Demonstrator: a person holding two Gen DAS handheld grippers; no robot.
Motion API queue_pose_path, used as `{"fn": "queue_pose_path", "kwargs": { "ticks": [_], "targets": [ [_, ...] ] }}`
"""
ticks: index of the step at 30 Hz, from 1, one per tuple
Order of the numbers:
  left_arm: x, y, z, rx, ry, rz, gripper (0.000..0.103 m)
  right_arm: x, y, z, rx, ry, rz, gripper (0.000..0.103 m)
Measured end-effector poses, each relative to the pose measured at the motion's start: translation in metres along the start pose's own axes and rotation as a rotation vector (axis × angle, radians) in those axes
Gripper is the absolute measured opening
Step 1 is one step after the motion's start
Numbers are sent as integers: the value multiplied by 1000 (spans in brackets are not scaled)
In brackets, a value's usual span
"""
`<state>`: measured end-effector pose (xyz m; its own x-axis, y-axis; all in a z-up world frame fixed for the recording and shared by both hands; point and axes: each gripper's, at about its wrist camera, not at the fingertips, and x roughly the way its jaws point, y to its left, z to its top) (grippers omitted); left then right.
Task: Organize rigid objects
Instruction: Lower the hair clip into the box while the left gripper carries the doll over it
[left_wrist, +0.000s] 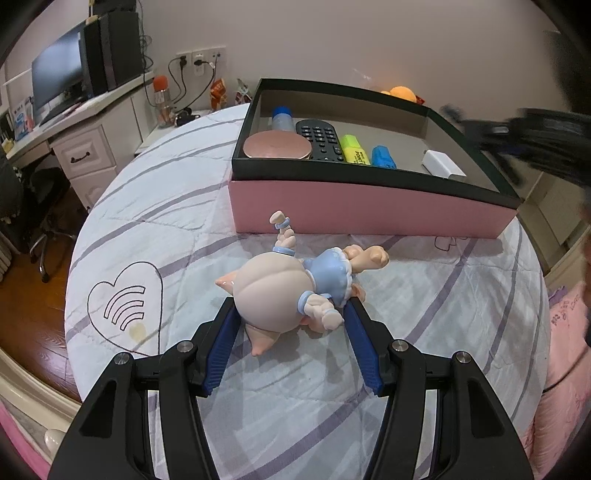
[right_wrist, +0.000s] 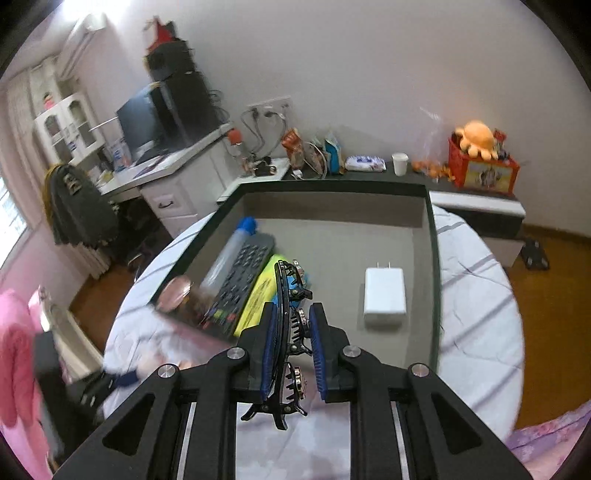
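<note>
Black toothed plastic hair clip (right_wrist: 286, 332), clenched between the right fingers (right_wrist: 271, 343) seemingly above the pink box's (right_wrist: 430, 236) grey floor, wants lowering beyond the fingertips beside the white charger (right_wrist: 384, 295).

Striped bedspread (left_wrist: 155, 206) — pink box (left_wrist: 369, 210), pig figurine (left_wrist: 291, 291) lying on it

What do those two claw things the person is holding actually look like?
Both look alike. The left gripper and right gripper are matte black plastic frames with triangular cut-outs and round silver bolts. Each has two straight fingers lined with ribbed blue pads. No cables, markings or sleeves show.
</note>
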<state>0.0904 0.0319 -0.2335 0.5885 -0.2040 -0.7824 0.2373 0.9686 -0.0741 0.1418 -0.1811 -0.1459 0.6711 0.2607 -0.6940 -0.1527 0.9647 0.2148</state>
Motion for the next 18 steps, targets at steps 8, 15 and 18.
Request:
{"fn": "queue_pose_path", "kwargs": {
  "ticks": [8,15,18],
  "targets": [
    [-13,2,5,8,-33,-11,59,73,-11,7,32,160,-91,18],
    [-41,-1,20,6,-91,-31,59,84,-20,-3,26,186,-134,18],
    [-52,-9,35,20,-121,-30,59,80,-23,-3,1,170,-201,20]
  ]
}}
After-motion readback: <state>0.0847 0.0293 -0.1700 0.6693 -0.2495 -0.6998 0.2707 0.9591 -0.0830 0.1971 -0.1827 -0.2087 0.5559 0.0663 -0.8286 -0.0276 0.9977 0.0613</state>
